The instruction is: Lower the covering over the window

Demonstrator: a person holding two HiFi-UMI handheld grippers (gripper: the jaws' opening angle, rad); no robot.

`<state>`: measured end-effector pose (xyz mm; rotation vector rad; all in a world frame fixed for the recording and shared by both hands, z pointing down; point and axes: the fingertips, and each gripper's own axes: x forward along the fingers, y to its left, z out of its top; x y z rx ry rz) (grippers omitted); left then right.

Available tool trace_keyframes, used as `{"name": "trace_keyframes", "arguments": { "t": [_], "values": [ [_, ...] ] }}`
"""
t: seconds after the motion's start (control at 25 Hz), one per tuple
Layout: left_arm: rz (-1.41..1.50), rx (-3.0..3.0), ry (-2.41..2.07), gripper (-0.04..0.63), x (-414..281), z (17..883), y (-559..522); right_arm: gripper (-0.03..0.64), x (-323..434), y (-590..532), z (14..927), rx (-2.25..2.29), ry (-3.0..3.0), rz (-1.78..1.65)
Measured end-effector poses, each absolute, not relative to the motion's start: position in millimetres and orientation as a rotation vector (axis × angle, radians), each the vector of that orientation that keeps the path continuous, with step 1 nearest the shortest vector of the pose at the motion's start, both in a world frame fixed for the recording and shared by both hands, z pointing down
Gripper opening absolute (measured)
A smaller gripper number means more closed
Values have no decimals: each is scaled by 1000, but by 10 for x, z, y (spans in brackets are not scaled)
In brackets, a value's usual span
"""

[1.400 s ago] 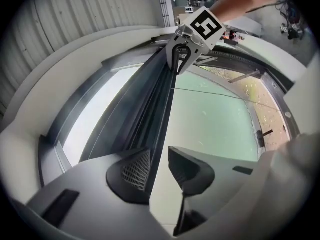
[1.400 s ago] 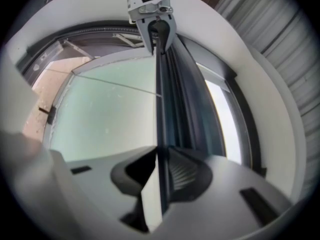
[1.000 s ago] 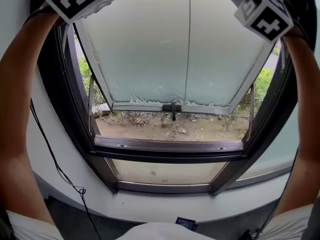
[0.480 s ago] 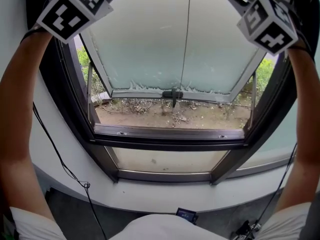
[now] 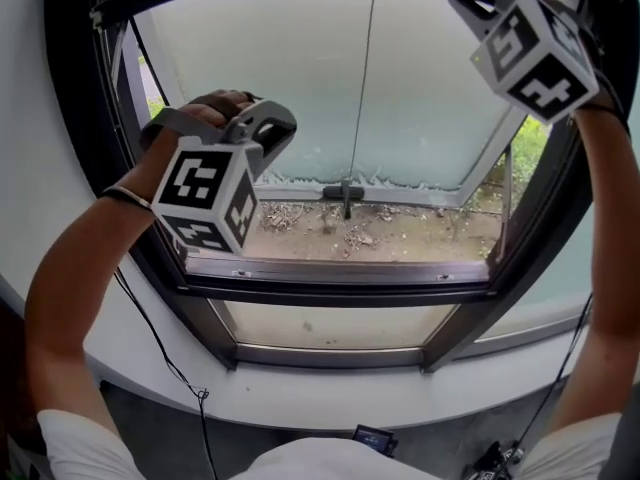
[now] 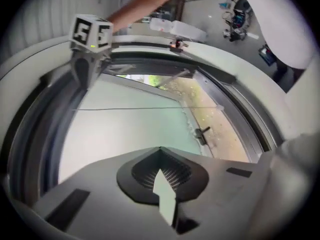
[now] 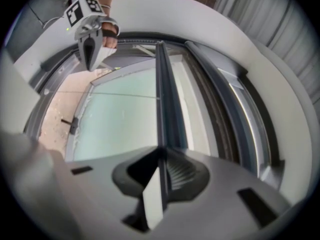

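Covering: only its dark bottom bar [image 7: 161, 94] can be made out. It lies across the top edge of the frosted sash [image 5: 300, 88], which is the open pane tilted outward in the window frame [image 5: 330, 290]. In the head view the bar crosses above the sash from left to right. The sash below it is uncovered. A pale strip runs along the bar on the side away from the sash. Whether that strip is the covering's cloth cannot be told.

Right gripper [image 7: 161, 154]: at the sash's upper right corner, up at the bar. Its own view shows the bar running straight in between the jaws. The jaws have just been closing and now stand narrow, clamped on the bar. Its marker cube [image 5: 535, 53] sits in front of the sash's right edge.

Left gripper [image 6: 160, 153]: in front of the sash's left edge, about level with its lower half and well below the bar. Jaws pressed together, with nothing between them. It is apart from the bar and the sash. Its marker cube [image 5: 205, 198] faces the head camera, and the person's left hand [image 5: 215, 108] is wrapped on the grip above it.

Around the sash:
- A dark handle [image 5: 346, 196] at the middle of its lower edge.
- Bare gravelly ground [image 5: 400, 236] outside, just below that edge.
- Green foliage [image 5: 528, 163] past its right side.
- A white sill [image 5: 330, 403] under the frame, well below the sash.
- A thin black cable [image 5: 160, 343] hanging down at lower left of the sash.
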<state>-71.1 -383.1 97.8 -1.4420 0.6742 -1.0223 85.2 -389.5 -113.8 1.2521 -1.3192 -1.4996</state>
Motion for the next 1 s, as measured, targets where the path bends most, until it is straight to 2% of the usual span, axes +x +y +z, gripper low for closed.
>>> {"name": "trace_keyframes", "arguments": {
  "t": [0.2, 0.32, 0.36, 0.48, 1.0],
  "values": [
    [-683, -1436, 943, 18, -768, -343, -3533, 64, 857, -3893, -1132, 1267, -1308, -1486],
    [-625, -1398, 1044, 43, -886, -772, -3514, 64, 874, -3902, -1129, 1268, -1296, -1473],
    [-635, -1394, 1064, 88, -924, -838, -3549, 64, 881, -3900, -1133, 1268, -1292, -1468],
    [-692, -1339, 1098, 124, -1000, -989, -3662, 64, 883, -3889, -1142, 1268, -1280, -1456],
    [-835, -1186, 1130, 126, -1022, -1114, -3928, 60, 915, -3930, -1109, 1270, -1258, -1419]
  ]
}}
